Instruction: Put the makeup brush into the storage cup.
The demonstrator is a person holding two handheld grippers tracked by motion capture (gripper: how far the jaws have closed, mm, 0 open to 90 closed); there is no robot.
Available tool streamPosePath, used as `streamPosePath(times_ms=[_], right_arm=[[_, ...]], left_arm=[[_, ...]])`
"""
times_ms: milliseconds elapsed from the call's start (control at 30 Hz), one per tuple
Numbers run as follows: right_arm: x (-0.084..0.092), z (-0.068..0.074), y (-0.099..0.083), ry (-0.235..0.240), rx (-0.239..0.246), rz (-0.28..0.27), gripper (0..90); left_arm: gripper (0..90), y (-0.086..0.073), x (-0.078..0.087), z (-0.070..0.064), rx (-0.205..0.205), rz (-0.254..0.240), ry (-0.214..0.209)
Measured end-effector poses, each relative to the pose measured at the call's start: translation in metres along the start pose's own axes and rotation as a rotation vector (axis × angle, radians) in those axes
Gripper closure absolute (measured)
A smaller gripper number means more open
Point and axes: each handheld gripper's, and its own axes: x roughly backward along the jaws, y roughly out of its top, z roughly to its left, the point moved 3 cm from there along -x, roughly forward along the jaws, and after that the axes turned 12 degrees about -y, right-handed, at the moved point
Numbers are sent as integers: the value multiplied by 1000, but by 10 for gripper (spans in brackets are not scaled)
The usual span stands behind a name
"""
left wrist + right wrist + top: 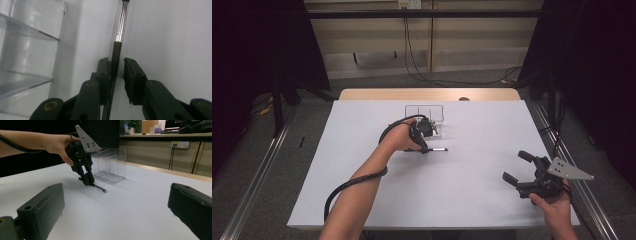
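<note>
**Pen: close square on the dark end, then lift level**

Pen (438, 149) flat on white table (362, 200), just in front of clear divided box (424, 114), tip end pointing twd right side of table. Clear barrel w/ dark grip section, as in left gripper view (119, 30).

Left side first. Left gripper (424, 148) down at table level over pen's dark end. Jaws astride barrel but not closed: one pad (103, 72) touching or nearly touching pen, other pad (132, 75) w/ visible gap. So: slightly spread around pen, no pinch yet. From right gripper view, same gripper (87, 180) nose-down, pen (98, 187) sticking out sideways beneath.

How to do it well (judgement):
- Centre barrel between pads before closing; currently off to one side, so likely to roll or get shoved on closing.
- Close slow, pads square to barrel; thin round plastic, apt to squirt out.
- Grip sits near one end, so far end likely to droop on lift; keep wrist level, lift straight up.
- Mind box wall close by; no sideways swing till clear of table.
- If box is destination, go over rim, not through wall; clear walls hard to judge.

Right side. Right gripper (524, 172) well apart near table's right edge, jaws wide open, holding nothing. Best kept parked there, out of the way.
</note>
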Motion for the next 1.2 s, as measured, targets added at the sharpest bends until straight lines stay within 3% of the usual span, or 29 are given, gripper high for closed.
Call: streamPosePath(times_ms=[300, 567, 700, 867, 967, 1200], right_arm=[[-1, 1, -1, 7, 5, 5, 8], [-1, 0, -1, 7, 5, 5, 8], [-1, 1, -1, 7, 5, 6, 8], [-2, 1, -1, 7, 6, 8, 10], [-2, 1, -1, 8, 7, 9, 10], [-2, 0, -2, 6, 7, 11, 10]], left_arm=[[780, 3, -1, 1, 5, 24, -24], [840, 6, -3, -1, -15, 46, -22], [841, 5, -2, -2, 4, 45, -20], [841, 4, -2, -3, 19, 20, -3], [842, 1, 0, -3, 31, 2, -15], [842, 1, 3, -4, 63, -92, -23]])
